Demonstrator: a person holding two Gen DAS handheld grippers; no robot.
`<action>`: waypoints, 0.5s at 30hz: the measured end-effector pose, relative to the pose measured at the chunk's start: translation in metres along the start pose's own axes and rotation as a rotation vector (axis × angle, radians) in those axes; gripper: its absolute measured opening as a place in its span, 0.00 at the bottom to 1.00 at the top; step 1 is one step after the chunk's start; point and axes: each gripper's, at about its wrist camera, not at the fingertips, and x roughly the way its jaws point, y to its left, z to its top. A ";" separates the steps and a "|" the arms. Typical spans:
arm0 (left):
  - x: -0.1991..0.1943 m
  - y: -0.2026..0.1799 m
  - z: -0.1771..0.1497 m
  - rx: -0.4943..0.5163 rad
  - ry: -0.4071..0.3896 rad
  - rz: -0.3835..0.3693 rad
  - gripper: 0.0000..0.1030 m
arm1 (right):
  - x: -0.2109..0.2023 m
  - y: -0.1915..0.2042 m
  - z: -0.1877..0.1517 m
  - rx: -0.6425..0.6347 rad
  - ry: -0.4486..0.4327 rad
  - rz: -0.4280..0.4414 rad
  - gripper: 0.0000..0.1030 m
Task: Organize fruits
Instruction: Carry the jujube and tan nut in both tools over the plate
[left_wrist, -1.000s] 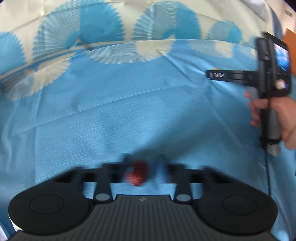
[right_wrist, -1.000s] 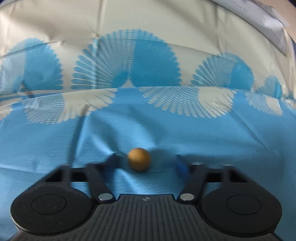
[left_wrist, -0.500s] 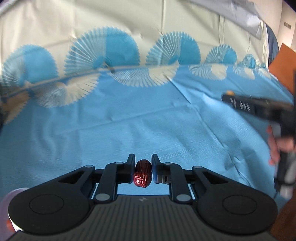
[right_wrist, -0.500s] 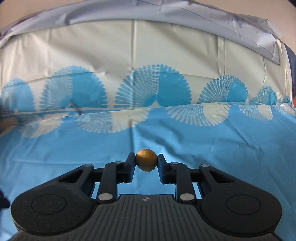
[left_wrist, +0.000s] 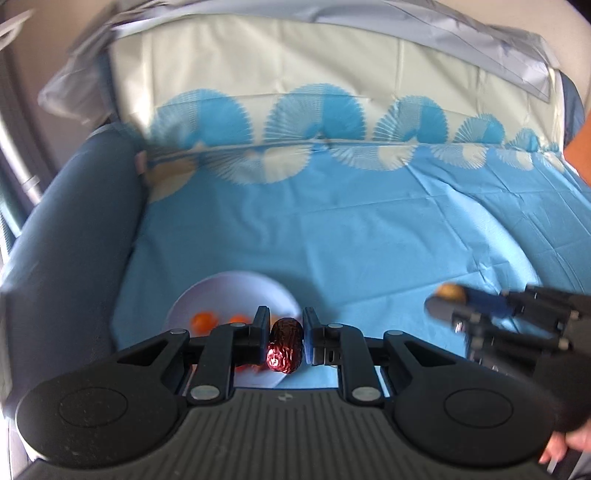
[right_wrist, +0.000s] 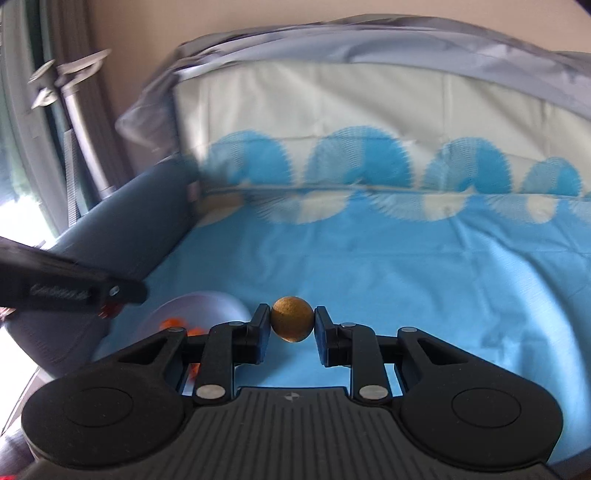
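Note:
My left gripper (left_wrist: 285, 341) is shut on a wrinkled dark red date (left_wrist: 285, 345) and holds it over the near right rim of a pale bowl (left_wrist: 236, 288). The bowl lies on the blue cloth and holds small orange fruits (left_wrist: 204, 320). My right gripper (right_wrist: 291, 328) is shut on a round tan-brown fruit (right_wrist: 291, 324) above the cloth, to the right of the same bowl (right_wrist: 207, 306). In the left wrist view the right gripper (left_wrist: 480, 306) shows at the right with its fruit (left_wrist: 450, 292). In the right wrist view the left gripper (right_wrist: 122, 291) reaches in from the left.
A blue cloth with fan patterns (left_wrist: 351, 229) covers the seat and backrest. A dark padded armrest (left_wrist: 70, 236) rises at the left beside the bowl. A window and metal frame (right_wrist: 55, 110) stand at the far left.
Both grippers closed on their fruits, lifted them off the cloth and swung left. The bowl and armrest have come into view.

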 end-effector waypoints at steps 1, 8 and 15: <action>-0.010 0.008 -0.008 -0.013 0.000 0.011 0.19 | -0.008 0.014 -0.004 -0.014 0.008 0.015 0.26; -0.063 0.050 -0.055 -0.106 -0.011 0.044 0.19 | -0.060 0.084 -0.027 -0.100 0.028 0.064 0.26; -0.087 0.072 -0.086 -0.165 -0.019 0.037 0.19 | -0.087 0.127 -0.053 -0.196 0.056 0.079 0.26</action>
